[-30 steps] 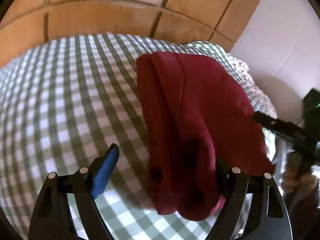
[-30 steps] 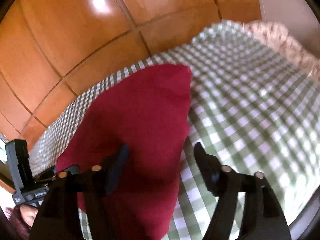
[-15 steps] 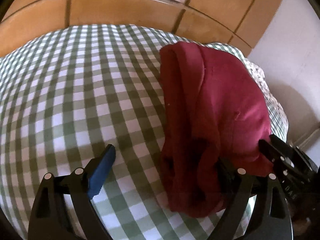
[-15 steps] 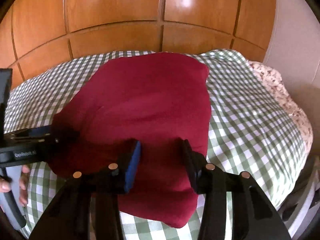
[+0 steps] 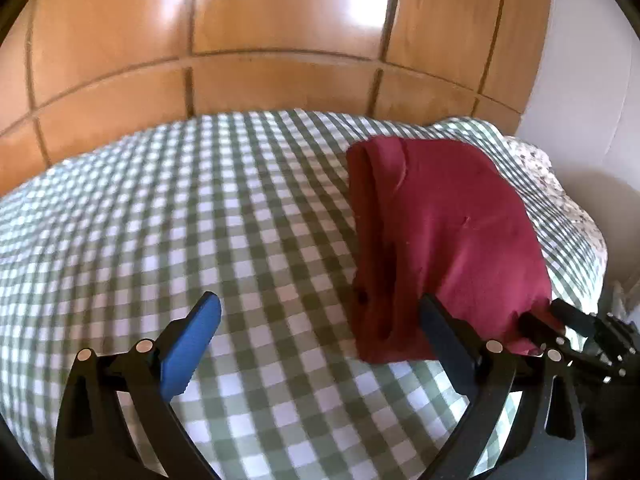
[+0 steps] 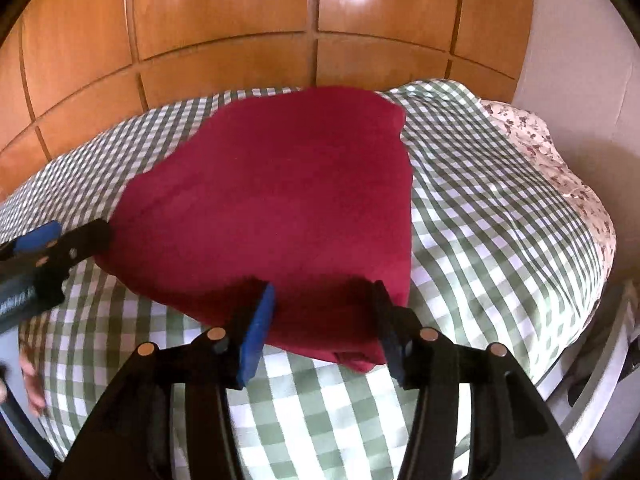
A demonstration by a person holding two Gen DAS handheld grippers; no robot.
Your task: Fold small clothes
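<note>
A folded dark red garment [image 6: 280, 200] lies on the green and white checked bed cover [image 6: 480, 208]; in the left wrist view it [image 5: 448, 224] lies at the right. My left gripper [image 5: 320, 320] is open and empty, just in front of the garment's near left edge. It shows at the left edge of the right wrist view [image 6: 44, 248]. My right gripper [image 6: 320, 312] is open and empty, with its fingers at the garment's near edge. It shows at the right of the left wrist view [image 5: 560, 324].
A wooden panelled wall [image 6: 224, 40] rises behind the bed. A floral sheet [image 6: 552, 152] shows at the bed's right edge, next to a white wall [image 5: 584, 80]. The bed's right side drops off beyond it.
Both grippers have drawn back from the garment, which now lies farther off and flat on the bed. The right gripper has swung round to face the garment's near edge.
</note>
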